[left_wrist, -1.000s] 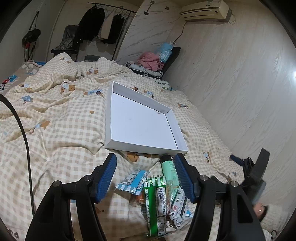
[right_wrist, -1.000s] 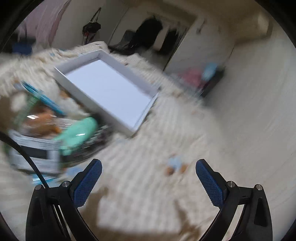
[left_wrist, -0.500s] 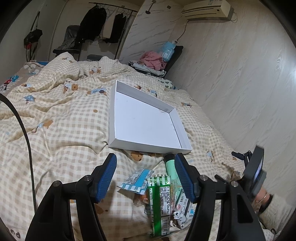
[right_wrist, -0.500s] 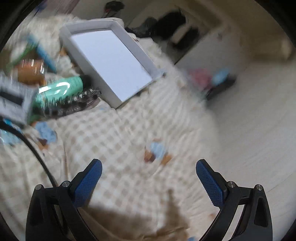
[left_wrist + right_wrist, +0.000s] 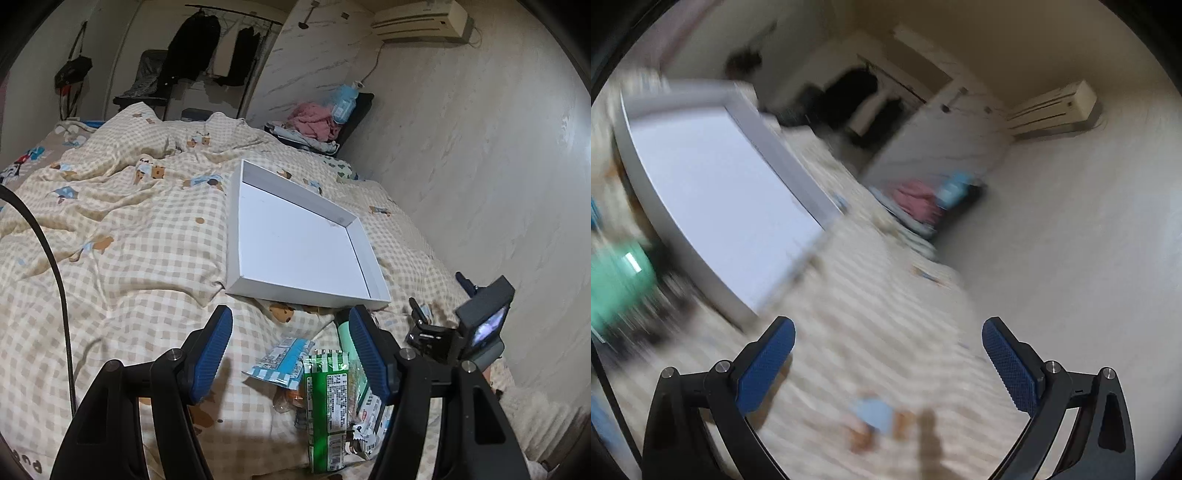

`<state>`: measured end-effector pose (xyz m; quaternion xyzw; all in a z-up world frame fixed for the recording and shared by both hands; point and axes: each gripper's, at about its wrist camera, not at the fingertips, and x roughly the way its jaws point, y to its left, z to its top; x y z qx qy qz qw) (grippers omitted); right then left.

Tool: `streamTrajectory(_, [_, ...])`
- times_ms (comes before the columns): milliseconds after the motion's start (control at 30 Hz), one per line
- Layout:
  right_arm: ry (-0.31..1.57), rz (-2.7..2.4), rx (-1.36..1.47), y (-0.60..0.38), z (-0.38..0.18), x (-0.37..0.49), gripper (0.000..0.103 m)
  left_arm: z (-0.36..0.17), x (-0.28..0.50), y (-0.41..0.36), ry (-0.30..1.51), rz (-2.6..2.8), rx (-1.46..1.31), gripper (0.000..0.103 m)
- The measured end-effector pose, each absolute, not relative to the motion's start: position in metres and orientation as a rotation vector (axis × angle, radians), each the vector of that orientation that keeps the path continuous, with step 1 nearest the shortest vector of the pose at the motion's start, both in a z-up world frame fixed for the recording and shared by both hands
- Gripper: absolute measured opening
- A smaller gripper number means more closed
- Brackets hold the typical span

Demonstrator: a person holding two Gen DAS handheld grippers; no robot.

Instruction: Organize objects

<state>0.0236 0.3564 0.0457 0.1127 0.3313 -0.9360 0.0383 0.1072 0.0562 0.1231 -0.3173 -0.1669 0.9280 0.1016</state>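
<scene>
— Blue ribbed pads, that's what I see first on my left gripper (image 5: 290, 349): its jaws stand wide, holding nothing, above a heap of snack packets.

— Which packets?

— A green striped wrapper (image 5: 327, 402) lies lengthwise between my fingers, a blue-and-white sachet (image 5: 282, 360) just beside it on its left, and a mint-green tube (image 5: 345, 330) half hidden behind my right-hand pad. More small packets (image 5: 369, 410) are tucked under that pad; I cannot read them.

— And your other hand?

— My right gripper (image 5: 888, 363) is spread wide too, empty, over the checked duvet (image 5: 871, 325). Its view is smeared with blur, so only big shapes come through. From the left camera I can see that tool (image 5: 476, 325) off to the side, by the wall.

— Where is the box?

— A white shallow box (image 5: 295, 243) sits open on the duvet just beyond the heap, nothing inside it. In the right view it (image 5: 713, 199) fills the upper left, with the mint tube (image 5: 617, 280) as a green smudge near its closest edge.

— Farther out?

— Pink clothes (image 5: 314, 120) on a dark chair, a clothes rail (image 5: 221, 44) with dark garments, and an air conditioner (image 5: 417, 18) high on the wall.
</scene>
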Motion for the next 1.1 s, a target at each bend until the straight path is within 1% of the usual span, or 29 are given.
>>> streamTrajectory(33, [0.908,-2.828,0.362,0.356,0.055,0.027,0.102,0.123,0.107,0.055,-0.501,2.743,-0.935,0.070])
streamTrajectory(100, [0.617,-2.734,0.431,0.361,0.075,0.030,0.102,0.123,0.107,0.053,-0.512,2.749,-0.933,0.070])
streamTrajectory(133, [0.358,-2.625,0.534,0.369,0.086,0.026,0.102,0.123,0.107,0.054,-0.512,2.749,-0.932,0.070])
streamTrajectory(200, [-0.069,-2.456,0.702,0.378,0.091,0.012,0.102,0.124,0.108,0.056,-0.501,2.750,-0.929,0.070])
streamTrajectory(233, [-0.343,-2.284,0.798,0.381,0.085,0.005,0.102,0.125,0.108,0.057,-0.494,2.750,-0.927,0.070])
streamTrajectory(267, [-0.462,-2.174,0.844,0.379,0.078,-0.001,0.102,0.125,0.109,0.057,-0.489,2.749,-0.925,0.070])
streamTrajectory(300, [-0.529,-2.085,0.883,0.375,0.074,-0.006,0.102,0.125,0.109,0.058,-0.485,2.749,-0.922,0.070])
streamTrajectory(467, [-0.703,-1.720,1.019,0.362,0.063,-0.016,0.102,0.125,0.108,0.056,-0.499,2.745,-0.922,0.070])
streamTrajectory(667, [-0.824,-1.482,1.095,0.378,0.085,0.004,0.102,0.126,0.108,0.063,-0.467,2.718,-0.923,0.074])
streamTrajectory(800, [-0.798,-1.501,1.154,0.397,0.108,0.046,0.102,0.127,0.109,0.070,-0.434,2.699,-0.926,0.075])
streamTrajectory(900, [-0.840,-1.455,1.207,0.423,0.121,0.086,0.102,0.128,0.110,0.071,-0.434,2.682,-0.924,0.075])
streamTrajectory(967, [-0.832,-1.469,1.248,0.437,0.126,0.112,0.102,0.128,0.111,0.071,-0.440,2.669,-0.923,0.075])
streamTrajectory(1000, [-0.810,-1.489,1.273,0.444,0.129,0.124,0.102,0.128,0.111,0.072,-0.440,2.666,-0.921,0.075])
streamTrajectory(1100, [-0.654,-1.684,1.350,0.457,0.135,0.154,0.102,0.130,0.113,0.075,-0.419,2.665,-0.914,0.076])
